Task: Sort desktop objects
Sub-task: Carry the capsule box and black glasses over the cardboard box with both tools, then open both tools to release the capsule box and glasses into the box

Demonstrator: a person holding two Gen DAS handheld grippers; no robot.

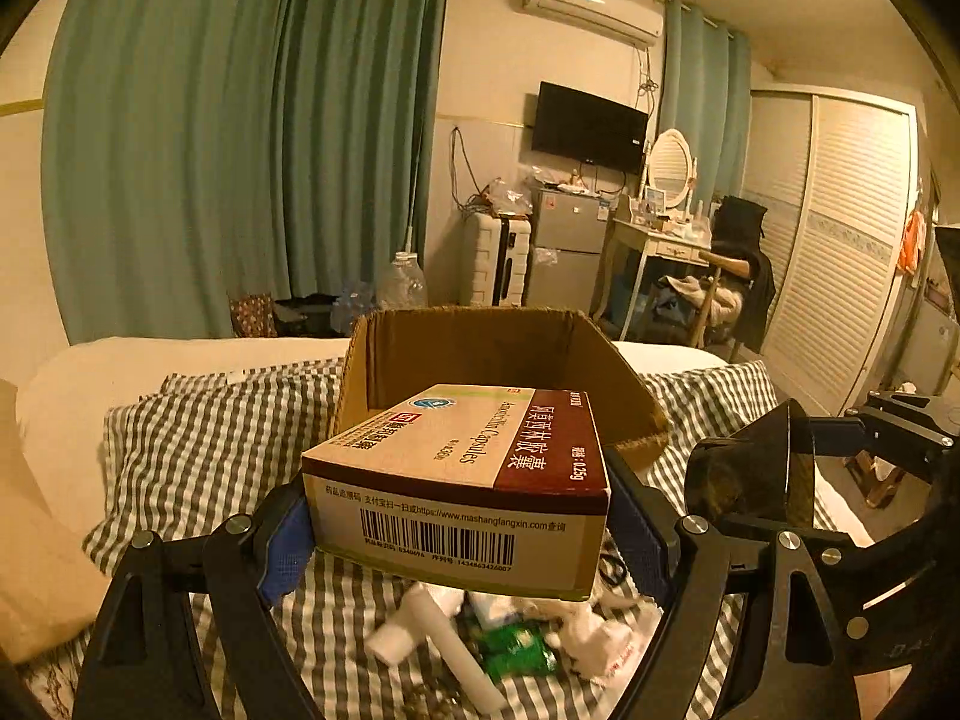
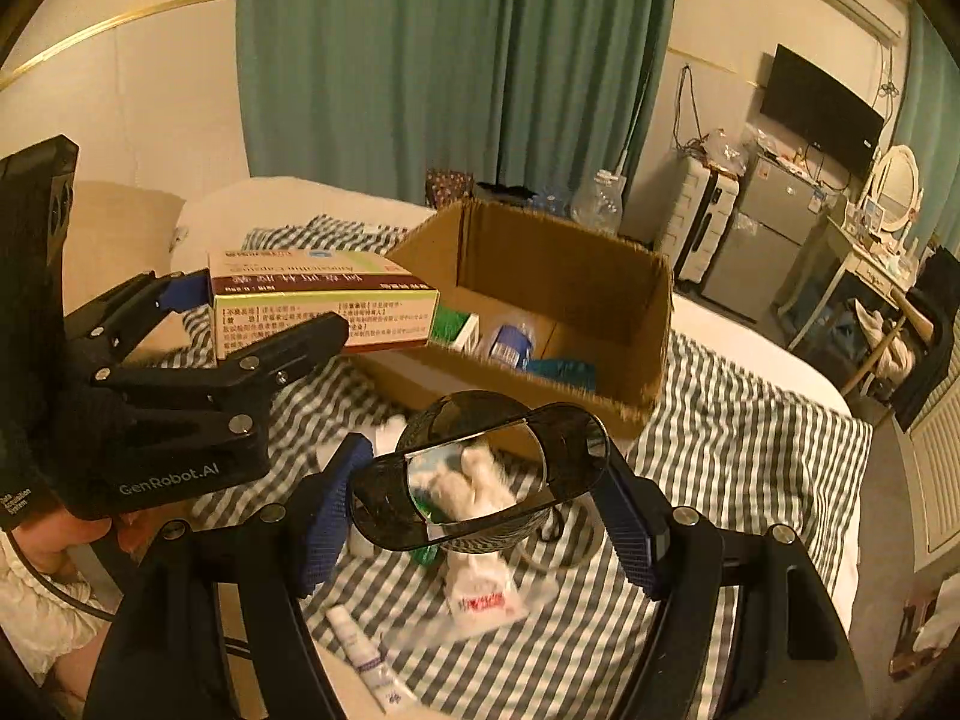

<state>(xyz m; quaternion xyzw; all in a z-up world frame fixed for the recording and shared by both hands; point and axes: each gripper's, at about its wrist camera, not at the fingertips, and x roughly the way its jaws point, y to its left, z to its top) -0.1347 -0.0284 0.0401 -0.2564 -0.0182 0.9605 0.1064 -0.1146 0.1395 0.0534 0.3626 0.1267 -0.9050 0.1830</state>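
My left gripper (image 1: 459,531) is shut on a beige and maroon medicine box (image 1: 462,474), held above the checked cloth just before the open cardboard box (image 1: 498,348). In the right wrist view the same medicine box (image 2: 324,300) hangs at the left rim of the cardboard box (image 2: 600,294). My right gripper (image 2: 480,510) is shut on a dark oval compact mirror (image 2: 480,468), held above the cloth near the box's front wall. The mirror also shows in the left wrist view (image 1: 750,474).
Loose items lie on the checked cloth (image 2: 750,468): a white tube (image 1: 444,642), a green packet (image 1: 516,654), white packets (image 2: 480,594) and a small tube (image 2: 366,654). Inside the box sit a green pack (image 2: 450,324) and a blue bottle (image 2: 510,345).
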